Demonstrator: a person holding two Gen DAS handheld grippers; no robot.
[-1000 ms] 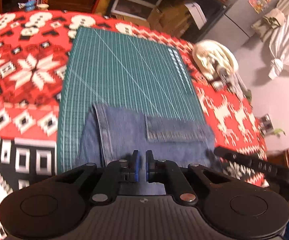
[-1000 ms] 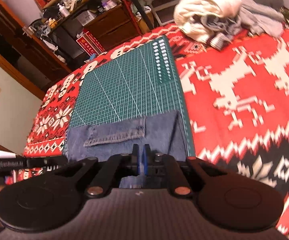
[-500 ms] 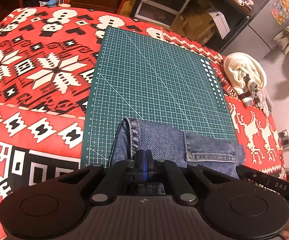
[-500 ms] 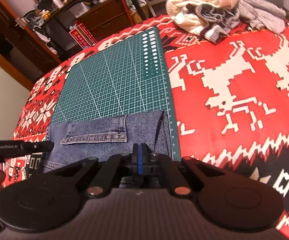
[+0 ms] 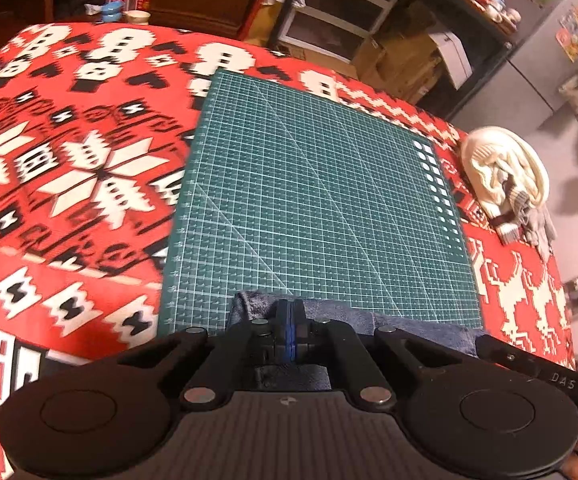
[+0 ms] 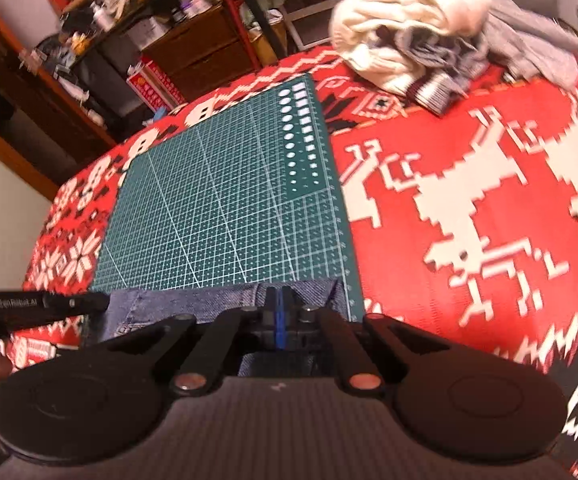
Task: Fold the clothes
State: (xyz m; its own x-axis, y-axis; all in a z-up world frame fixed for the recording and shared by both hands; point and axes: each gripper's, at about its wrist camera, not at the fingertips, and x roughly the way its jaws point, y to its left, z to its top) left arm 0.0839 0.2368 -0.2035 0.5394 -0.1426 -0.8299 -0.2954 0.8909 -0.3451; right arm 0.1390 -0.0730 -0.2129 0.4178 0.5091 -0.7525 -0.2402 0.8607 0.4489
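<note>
Item: denim garment (image 5: 417,326), lying over the near edge of the green cutting mat (image 5: 309,200). Judged heavy, soft, stiff at the seams; best gripped at hem edges. Left claw (image 5: 291,312) and right claw (image 6: 279,300) each pressed together, pinching denim.

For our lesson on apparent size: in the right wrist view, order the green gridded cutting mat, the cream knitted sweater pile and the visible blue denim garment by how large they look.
1. Green gridded cutting mat
2. Cream knitted sweater pile, though it lies farther off, so its real size is unsure
3. Blue denim garment, mostly hidden behind the hand-held gripper
</note>
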